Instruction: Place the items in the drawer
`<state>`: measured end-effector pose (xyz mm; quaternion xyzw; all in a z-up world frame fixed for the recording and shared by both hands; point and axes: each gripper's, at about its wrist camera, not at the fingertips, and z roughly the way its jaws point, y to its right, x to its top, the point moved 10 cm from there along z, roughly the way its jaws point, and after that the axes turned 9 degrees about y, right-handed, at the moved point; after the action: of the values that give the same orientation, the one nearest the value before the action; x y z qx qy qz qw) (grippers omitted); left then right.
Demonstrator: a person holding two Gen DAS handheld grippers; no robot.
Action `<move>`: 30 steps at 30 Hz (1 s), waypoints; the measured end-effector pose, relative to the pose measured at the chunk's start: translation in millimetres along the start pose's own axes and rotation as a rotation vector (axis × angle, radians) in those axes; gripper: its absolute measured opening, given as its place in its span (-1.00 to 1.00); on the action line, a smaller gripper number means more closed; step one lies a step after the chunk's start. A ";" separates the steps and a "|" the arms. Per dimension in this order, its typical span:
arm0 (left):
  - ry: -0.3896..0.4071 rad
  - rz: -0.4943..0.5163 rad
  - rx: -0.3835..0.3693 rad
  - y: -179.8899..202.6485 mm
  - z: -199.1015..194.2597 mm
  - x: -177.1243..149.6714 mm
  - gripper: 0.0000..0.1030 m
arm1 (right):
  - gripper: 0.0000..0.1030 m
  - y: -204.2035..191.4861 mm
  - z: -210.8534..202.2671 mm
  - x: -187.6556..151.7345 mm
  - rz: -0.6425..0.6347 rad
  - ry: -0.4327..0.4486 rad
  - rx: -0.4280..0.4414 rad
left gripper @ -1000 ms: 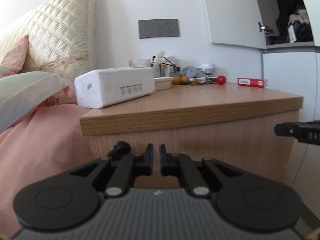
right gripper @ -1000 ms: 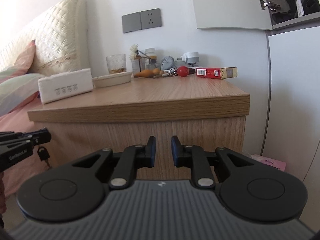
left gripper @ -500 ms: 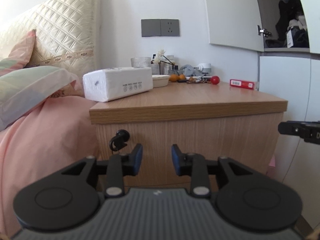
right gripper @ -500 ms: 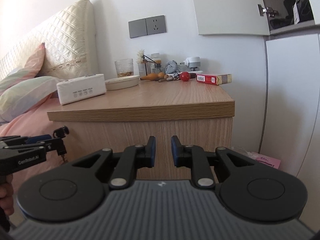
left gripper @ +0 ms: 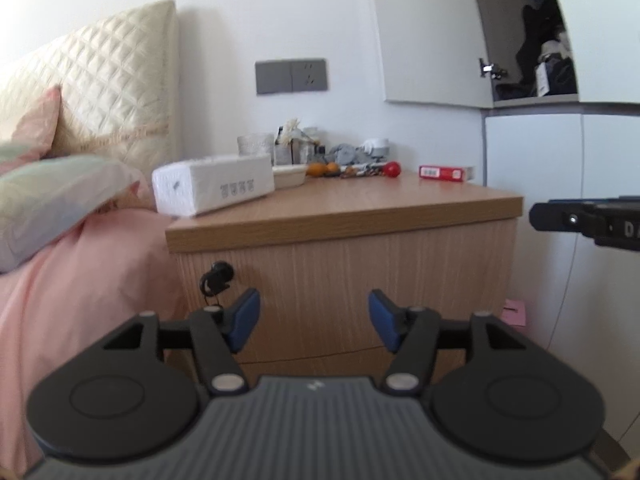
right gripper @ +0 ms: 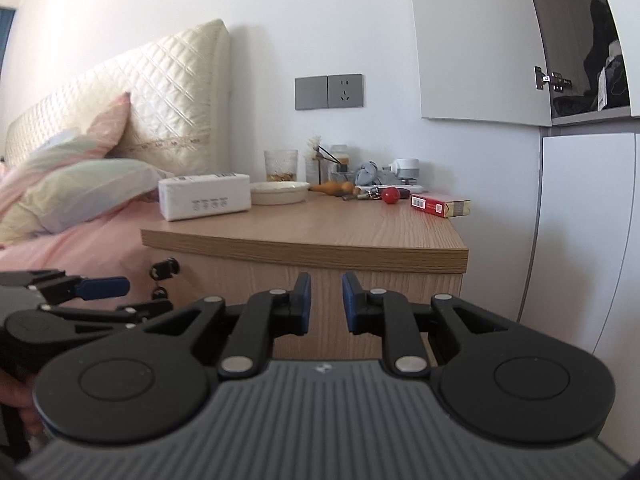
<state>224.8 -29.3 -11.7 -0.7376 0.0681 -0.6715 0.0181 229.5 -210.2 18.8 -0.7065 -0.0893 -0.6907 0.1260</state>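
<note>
A wooden nightstand (left gripper: 360,208) stands beside a bed, its drawer front (left gripper: 344,280) closed, with a black key (left gripper: 216,278) in the lock at its left. On top lie a white tissue pack (left gripper: 216,186), a cream dish (left gripper: 288,176), a red ball (left gripper: 393,169) and a red box (left gripper: 446,173). My left gripper (left gripper: 314,316) hangs in front of the drawer front, its jaws opening with nothing between them. My right gripper (right gripper: 326,298) is shut and empty, facing the nightstand's (right gripper: 320,232) front; the left gripper (right gripper: 80,292) shows at its lower left.
A bed with pink sheets (left gripper: 80,280), pillows (left gripper: 52,196) and a quilted headboard (left gripper: 100,92) lies left of the nightstand. White cabinet doors (left gripper: 560,200) stand to the right, an open cupboard (left gripper: 532,56) above. A glass (right gripper: 281,165) and small clutter sit at the nightstand's back.
Both grippers have drawn back from the nightstand, which now looks smaller. The left jaws went from shut to wide apart. The right jaws stayed shut.
</note>
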 end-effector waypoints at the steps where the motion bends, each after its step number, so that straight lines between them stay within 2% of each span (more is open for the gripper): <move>1: 0.013 0.003 -0.007 2.1 -5.0 2.2 0.32 | -0.61 -0.3 -3.5 1.3 0.007 0.005 0.002; 2: 0.027 0.004 -0.021 5.0 -11.2 4.3 0.43 | -0.61 -0.4 -6.8 1.5 0.013 0.005 -0.001; 6: 0.057 0.001 -0.051 12.7 -32.1 7.3 0.46 | -0.60 -0.6 -18.5 -0.5 0.049 -0.005 -0.006; 12: 0.102 0.007 -0.021 7.4 -52.7 13.2 0.58 | -0.59 -11.7 -33.8 2.4 0.037 0.026 0.008; 17: 0.094 -0.002 -0.031 1.7 -66.7 11.2 0.61 | -0.56 -19.2 -43.9 0.4 0.048 0.044 0.017; 21: 0.114 -0.032 -0.042 -3.4 -79.9 10.1 0.74 | -0.40 -25.7 -48.6 -1.6 0.037 0.054 0.029; 30: 0.143 -0.104 -0.021 -19.9 -90.5 14.7 0.84 | -0.14 -34.8 -57.4 -11.5 0.070 0.067 0.035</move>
<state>137.7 -5.6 14.0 -0.6905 0.0381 -0.7218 -0.0294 164.0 -193.7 10.1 -0.6833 -0.0723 -0.7076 0.1650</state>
